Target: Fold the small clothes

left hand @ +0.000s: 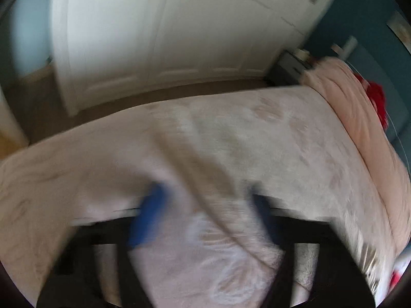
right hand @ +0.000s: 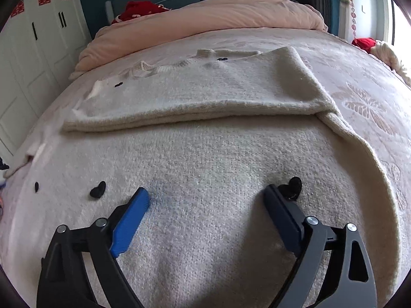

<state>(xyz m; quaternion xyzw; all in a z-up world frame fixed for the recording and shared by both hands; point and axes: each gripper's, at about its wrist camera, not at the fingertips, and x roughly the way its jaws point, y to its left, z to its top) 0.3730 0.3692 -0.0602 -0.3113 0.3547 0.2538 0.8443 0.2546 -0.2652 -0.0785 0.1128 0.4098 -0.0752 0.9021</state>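
Note:
A cream knit sweater with small black heart patches lies spread on the bed, its far part folded over into a flat band. My right gripper hovers just above the near part, open, with nothing gripped. Its dark finger sits beside one heart. The left wrist view is heavily blurred. My left gripper shows its blue finger and dark finger standing apart over pale fabric. Whether that fabric is sweater or bed cover I cannot tell.
The bed cover is pale pink with butterfly patterns. A rolled pink duvet and a red cloth lie at the head of the bed. White wardrobe doors stand past the bed's edge, with floor between.

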